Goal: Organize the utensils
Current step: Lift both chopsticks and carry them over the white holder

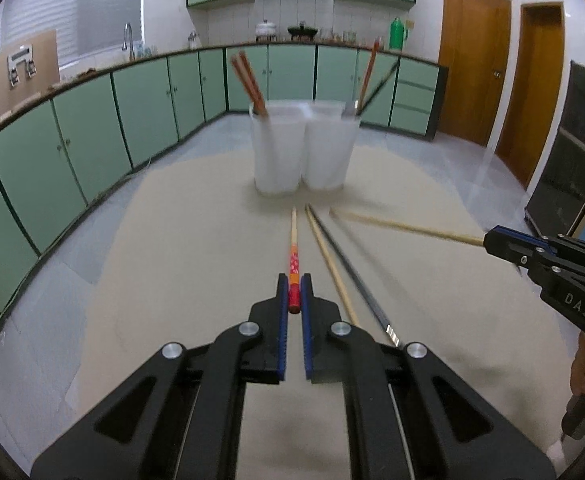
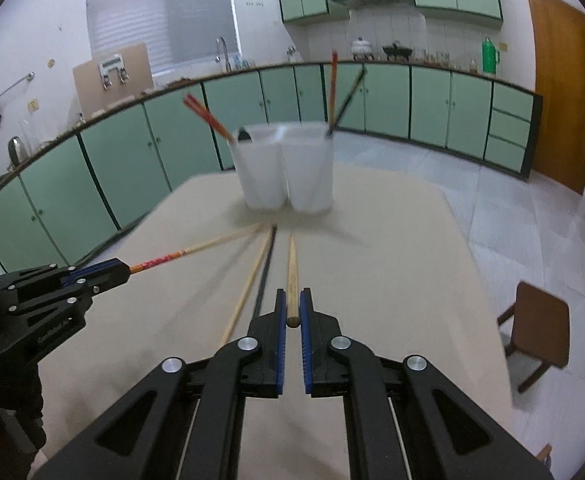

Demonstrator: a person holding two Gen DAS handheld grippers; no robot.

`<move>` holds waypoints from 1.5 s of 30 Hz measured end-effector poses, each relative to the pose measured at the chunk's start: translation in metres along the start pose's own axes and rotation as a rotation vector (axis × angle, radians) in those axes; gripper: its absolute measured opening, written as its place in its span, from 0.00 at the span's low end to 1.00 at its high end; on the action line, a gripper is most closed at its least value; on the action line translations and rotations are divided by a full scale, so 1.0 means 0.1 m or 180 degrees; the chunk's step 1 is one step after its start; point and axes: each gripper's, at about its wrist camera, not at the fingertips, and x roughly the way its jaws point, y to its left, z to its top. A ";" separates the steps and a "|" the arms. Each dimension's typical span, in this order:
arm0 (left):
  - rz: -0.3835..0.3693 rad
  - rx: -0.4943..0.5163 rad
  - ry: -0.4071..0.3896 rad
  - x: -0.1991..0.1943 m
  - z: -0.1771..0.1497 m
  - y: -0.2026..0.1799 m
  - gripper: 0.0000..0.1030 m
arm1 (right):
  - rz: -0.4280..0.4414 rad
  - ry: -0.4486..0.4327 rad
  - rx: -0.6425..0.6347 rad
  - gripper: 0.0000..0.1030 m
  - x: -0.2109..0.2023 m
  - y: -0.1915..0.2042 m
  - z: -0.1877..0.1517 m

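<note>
The left gripper (image 1: 294, 294) pinches the red chopstick (image 1: 293, 260) at its near end; the right gripper (image 2: 292, 308) pinches the pale chopstick (image 2: 292, 276) likewise. Both sticks are light, stiff and probably slippery, pointing toward the far white holder (image 1: 300, 148).

The worktop (image 1: 196, 240) wears a matt beige cover that looks like cloth. Both containers (image 1: 300, 148) look like frosted, translucent white plastic. The left gripper (image 1: 294, 300) is matt black plastic with ribbed blue pads and bright metal pins; it grips a pale wooden chopstick (image 1: 293, 264) lacquered glossy red and orange at the thick end. The right gripper (image 2: 291, 312) has the same finish and grips a bare, matt wooden chopstick (image 2: 292, 276). A dark chopstick (image 1: 356, 276) has a shiny metallic end.
</note>
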 end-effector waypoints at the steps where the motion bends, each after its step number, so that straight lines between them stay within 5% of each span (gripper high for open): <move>1: -0.0008 0.0018 -0.0058 -0.04 0.08 0.00 0.05 | 0.0011 -0.0033 -0.0009 0.06 -0.02 0.01 0.05; 11: -0.0059 0.0142 -0.0527 -0.23 0.78 -0.02 0.05 | 0.0226 -0.0337 -0.0052 0.06 -0.10 0.02 0.83; 24: -0.0279 0.0203 -0.0790 -0.38 1.36 -0.04 0.05 | 0.0293 -0.0562 -0.0225 0.06 -0.21 -0.07 1.66; 34: -0.0282 0.0351 -0.1264 -0.69 1.94 -0.10 0.05 | 0.0229 -0.0983 -0.0307 0.06 -0.31 -0.02 2.39; 45: -0.0185 0.0316 -0.1042 -0.07 2.19 -0.04 0.05 | 0.0004 -0.0790 -0.0223 0.06 0.42 -0.07 2.63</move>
